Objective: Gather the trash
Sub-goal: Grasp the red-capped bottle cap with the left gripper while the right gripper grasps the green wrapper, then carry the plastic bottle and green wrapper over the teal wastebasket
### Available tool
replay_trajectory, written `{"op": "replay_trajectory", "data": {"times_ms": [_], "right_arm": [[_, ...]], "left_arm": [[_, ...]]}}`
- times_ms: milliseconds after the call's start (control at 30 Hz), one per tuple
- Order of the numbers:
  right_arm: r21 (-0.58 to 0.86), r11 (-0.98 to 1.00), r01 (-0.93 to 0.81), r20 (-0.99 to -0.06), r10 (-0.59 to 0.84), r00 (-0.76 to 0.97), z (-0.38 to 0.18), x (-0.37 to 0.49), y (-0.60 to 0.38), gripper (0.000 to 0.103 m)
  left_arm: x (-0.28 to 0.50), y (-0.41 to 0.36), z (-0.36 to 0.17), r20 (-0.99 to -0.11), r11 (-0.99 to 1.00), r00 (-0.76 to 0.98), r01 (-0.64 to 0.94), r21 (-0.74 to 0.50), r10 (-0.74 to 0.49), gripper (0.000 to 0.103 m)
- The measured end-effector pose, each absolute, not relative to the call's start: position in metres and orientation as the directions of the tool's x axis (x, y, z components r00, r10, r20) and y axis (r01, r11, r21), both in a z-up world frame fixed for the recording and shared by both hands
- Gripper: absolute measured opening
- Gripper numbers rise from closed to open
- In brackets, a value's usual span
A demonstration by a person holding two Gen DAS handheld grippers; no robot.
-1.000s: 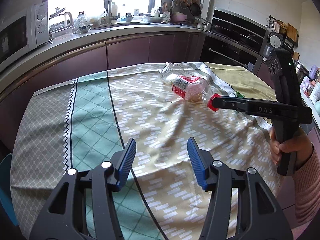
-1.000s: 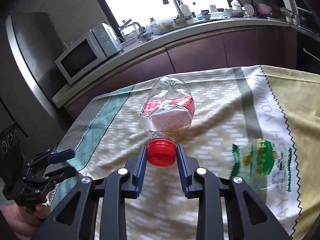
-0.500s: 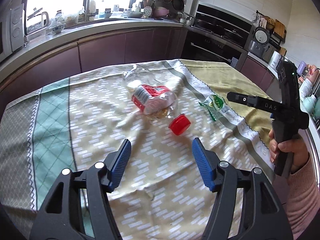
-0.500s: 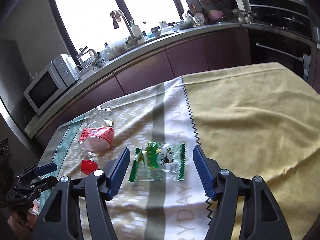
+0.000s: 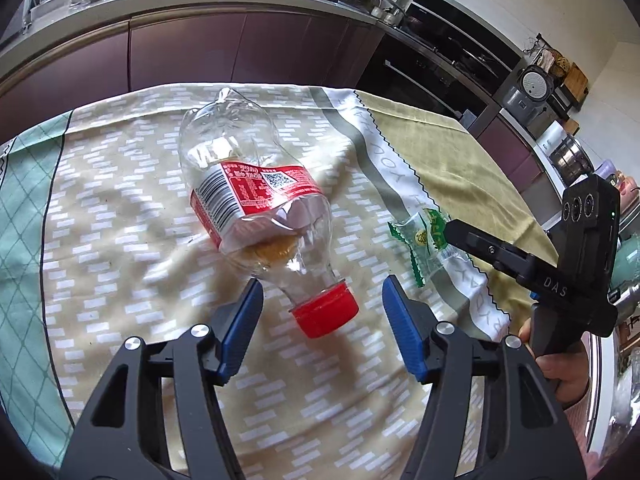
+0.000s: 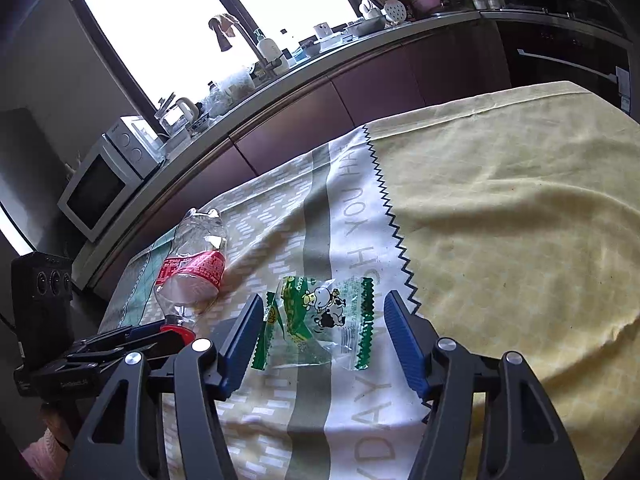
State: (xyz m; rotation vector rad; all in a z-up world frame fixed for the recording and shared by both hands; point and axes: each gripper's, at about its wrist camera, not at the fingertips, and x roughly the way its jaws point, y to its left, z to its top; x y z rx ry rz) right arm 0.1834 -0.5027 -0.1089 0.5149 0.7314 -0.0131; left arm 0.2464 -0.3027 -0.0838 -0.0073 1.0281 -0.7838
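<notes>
Between the closing pads of the left hand-held gripper (image 5: 322, 314): the red cap of a crushed bottle (image 5: 256, 200), not yet pinched. Right hand-held gripper (image 6: 324, 338), likewise closing, straddling a green wrapper (image 6: 316, 320), untouched. Both pieces of trash flat on the clothed bench (image 6: 500, 220), uncollected. Inside the bottle: a brownish dreg. No bin visible.

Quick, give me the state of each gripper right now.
Left gripper: open, jaws closing, holding nothing; the bottle's red cap lies between them untouched.
Right gripper: open, jaws closing, holding nothing; the green wrapper lies between them.
</notes>
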Motion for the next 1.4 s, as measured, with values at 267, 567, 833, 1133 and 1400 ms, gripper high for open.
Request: {"op": "replay_trajectory", "data": {"times_ms": [267,567,833,1133,1400], "right_arm": [[0.485,0.857,0.177,-0.639,0.209,0.74,-0.114,0.185,-0.505,0.037],[0.484,0.863,0.145,-0.621,0.222,0.751,-0.11,0.18,-0.497,0.024],[0.499,0.862,0.09,-0.583,0.256,0.771,-0.097,0.171,-0.48,0.022],[0.513,0.858,0.005,-0.556,0.328,0.764,-0.09,0.169,-0.442,0.022],[0.531,0.847,-0.012,-0.566,0.366,0.739,-0.099,0.176,-0.418,0.022]], "left_arm": [[0.255,-0.307,-0.093,-0.764,0.728,0.245,0.565,-0.389,-0.598,0.034],[0.243,-0.29,-0.081,-0.746,0.739,0.308,0.578,-0.346,-0.591,0.034],[0.216,-0.24,-0.059,-0.722,0.747,0.381,0.604,-0.279,-0.578,0.034],[0.201,-0.167,-0.059,-0.714,0.791,0.431,0.541,-0.285,-0.551,0.032],[0.208,-0.146,-0.07,-0.723,0.82,0.442,0.485,-0.306,-0.531,0.047]]}}
